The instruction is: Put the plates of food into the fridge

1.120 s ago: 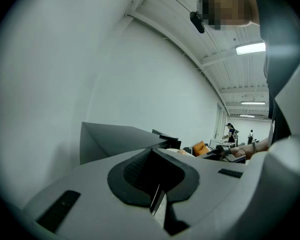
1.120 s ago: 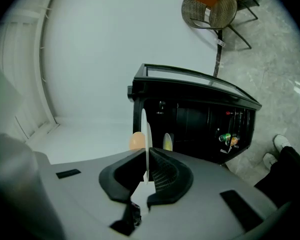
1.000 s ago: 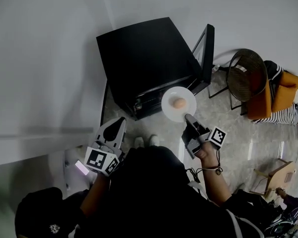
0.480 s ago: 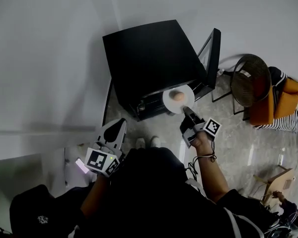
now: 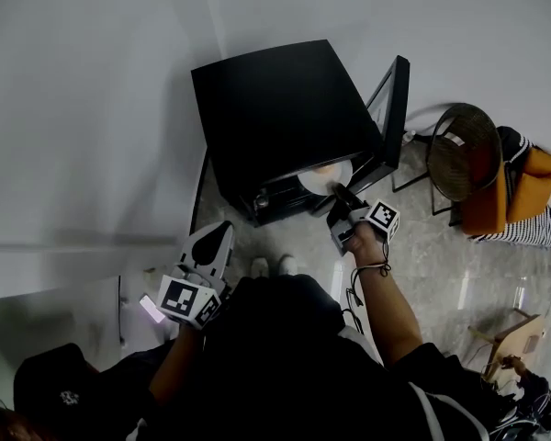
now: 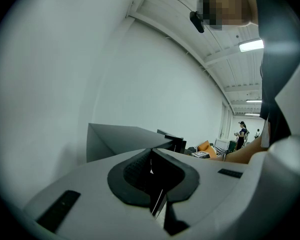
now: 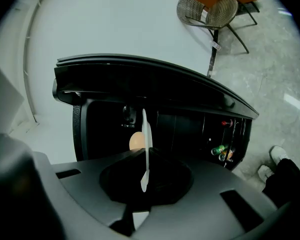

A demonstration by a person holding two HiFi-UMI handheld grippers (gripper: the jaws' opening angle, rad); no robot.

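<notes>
A small black fridge (image 5: 285, 108) stands against the wall with its door (image 5: 392, 95) swung open to the right. My right gripper (image 5: 342, 200) is shut on the near rim of a white plate (image 5: 323, 178) that carries a round tan bun (image 5: 324, 168). The plate's far half is hidden under the fridge's top edge. In the right gripper view the plate (image 7: 145, 144) shows edge-on between the jaws, with the bun (image 7: 135, 141) on its left and the dark fridge interior (image 7: 190, 126) behind. My left gripper (image 5: 209, 246) hangs low at the left, shut and empty (image 6: 154, 189).
Cans (image 7: 219, 149) sit in the fridge at the right. A wicker chair (image 5: 459, 143) and an orange cushion (image 5: 505, 186) stand right of the door. The person's shoes (image 5: 266, 265) are in front of the fridge. A white wall (image 5: 83, 108) runs along the left.
The right gripper has carried the plate forward from the floor in front of the fridge into its opening. The left gripper has stayed where it was.
</notes>
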